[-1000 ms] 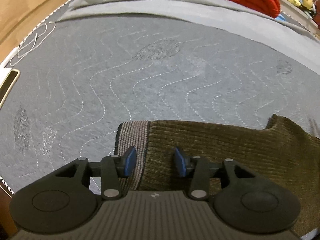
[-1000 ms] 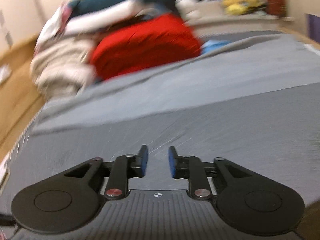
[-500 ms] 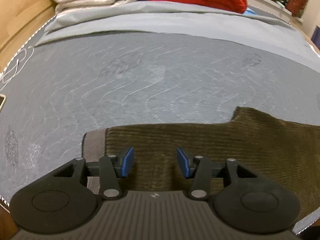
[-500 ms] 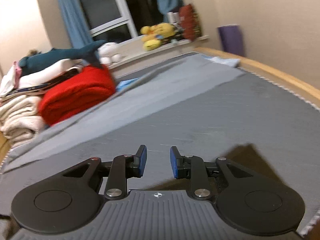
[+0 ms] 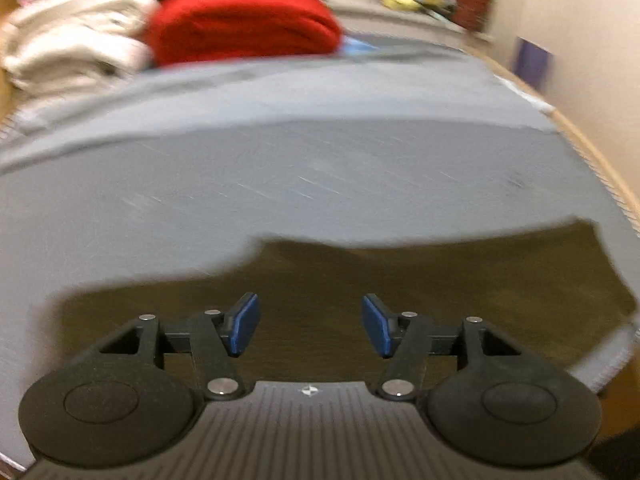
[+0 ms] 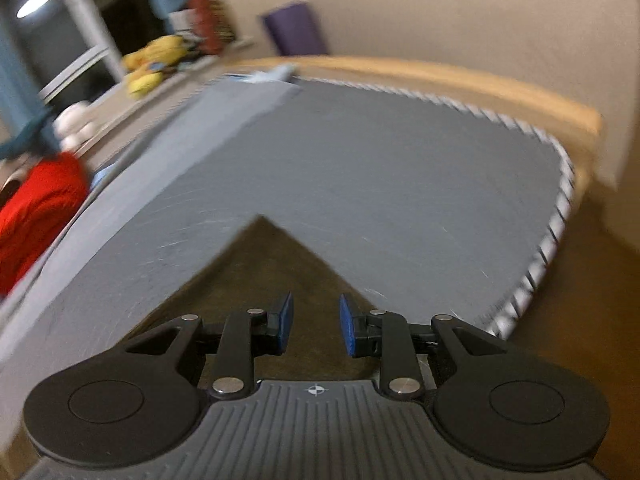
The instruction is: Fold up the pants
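On a grey quilted mattress [image 5: 320, 176], a pair of olive-brown corduroy pants [image 5: 440, 280] lay spread flat along the near edge, seen through motion blur in both wrist views. Above the pants, the left gripper [image 5: 310, 330] had its blue-padded fingers [image 5: 242, 326] spread wide, with nothing between them and the brown cloth showing in the gap. Whether the pads touched the fabric could not be told from the blurred view.

Over a pointed corner of the same pants [image 6: 260, 272], the right gripper [image 6: 316, 326] held its fingers [image 6: 284, 322] parted by a narrower gap, also pinching nothing. That corner of the garment pointed away from the camera across the mattress [image 6: 400, 184], near the mattress's white-stitched edge [image 6: 556, 232] at the right and a wooden bed frame [image 6: 460, 80] beyond it.

At the far end of the bed, a folded red blanket [image 5: 244, 24] sat beside a stack of white bedding [image 5: 68, 48], with a grey sheet [image 5: 280, 92] lying in front of them. Yellow plush toys [image 6: 154, 64] lined a window ledge, and a purple object [image 6: 296, 28] stood against the beige wall.
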The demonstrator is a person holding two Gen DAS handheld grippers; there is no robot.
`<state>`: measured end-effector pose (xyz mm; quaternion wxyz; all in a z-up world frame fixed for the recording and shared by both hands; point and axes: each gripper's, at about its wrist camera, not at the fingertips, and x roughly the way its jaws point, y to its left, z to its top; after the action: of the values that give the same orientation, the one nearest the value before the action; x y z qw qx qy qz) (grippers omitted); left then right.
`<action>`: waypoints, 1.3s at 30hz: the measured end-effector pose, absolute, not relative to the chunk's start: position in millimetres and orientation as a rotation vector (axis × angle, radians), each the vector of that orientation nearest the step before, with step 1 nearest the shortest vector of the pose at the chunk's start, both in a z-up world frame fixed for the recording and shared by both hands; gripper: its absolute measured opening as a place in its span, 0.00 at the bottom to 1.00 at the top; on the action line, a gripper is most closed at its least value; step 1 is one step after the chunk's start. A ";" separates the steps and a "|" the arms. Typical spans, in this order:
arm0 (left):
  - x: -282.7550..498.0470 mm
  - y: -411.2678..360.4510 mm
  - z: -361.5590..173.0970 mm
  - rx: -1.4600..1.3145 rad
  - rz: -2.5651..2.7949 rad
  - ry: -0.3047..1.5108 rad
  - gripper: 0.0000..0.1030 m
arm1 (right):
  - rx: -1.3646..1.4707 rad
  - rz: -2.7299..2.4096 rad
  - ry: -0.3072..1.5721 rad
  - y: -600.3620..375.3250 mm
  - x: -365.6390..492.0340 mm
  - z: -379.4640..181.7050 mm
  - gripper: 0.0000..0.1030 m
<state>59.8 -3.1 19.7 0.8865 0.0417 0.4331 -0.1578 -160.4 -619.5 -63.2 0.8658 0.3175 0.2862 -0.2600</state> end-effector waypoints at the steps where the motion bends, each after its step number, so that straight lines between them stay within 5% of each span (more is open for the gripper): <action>1: 55.3 -16.9 11.8 0.090 -0.365 0.929 0.61 | 0.694 -0.558 0.610 -625.2 -161.2 -69.4 0.26; 11: 69.8 -73.8 -31.9 0.248 -0.383 0.990 0.61 | 1.033 -0.569 0.714 -662.9 -145.9 -140.9 0.28; 13: 76.6 -70.4 -31.7 0.224 -0.383 0.996 0.61 | 1.048 -0.585 0.734 -664.0 -138.5 -145.9 0.34; 25: 70.7 -69.7 -32.2 0.242 -0.401 0.985 0.61 | 1.080 -0.612 0.707 -661.0 -111.4 -165.6 0.37; 28: 70.5 -66.0 -31.0 0.238 -0.395 0.984 0.61 | 1.094 -0.602 0.686 -658.9 -103.5 -167.7 0.21; 34: 72.1 -48.7 -21.4 0.214 -0.375 0.960 0.61 | 1.045 -0.603 0.606 -644.3 -103.7 -147.4 0.18; 39: 80.2 -10.5 -14.9 0.143 -0.297 0.959 0.61 | 0.639 -0.469 0.489 -568.2 -86.2 -75.3 0.18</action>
<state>80.2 -10.5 -14.9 0.8743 0.0683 0.4590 -0.1421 -86.2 -568.2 -75.3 0.8935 0.3081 0.2359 -0.2259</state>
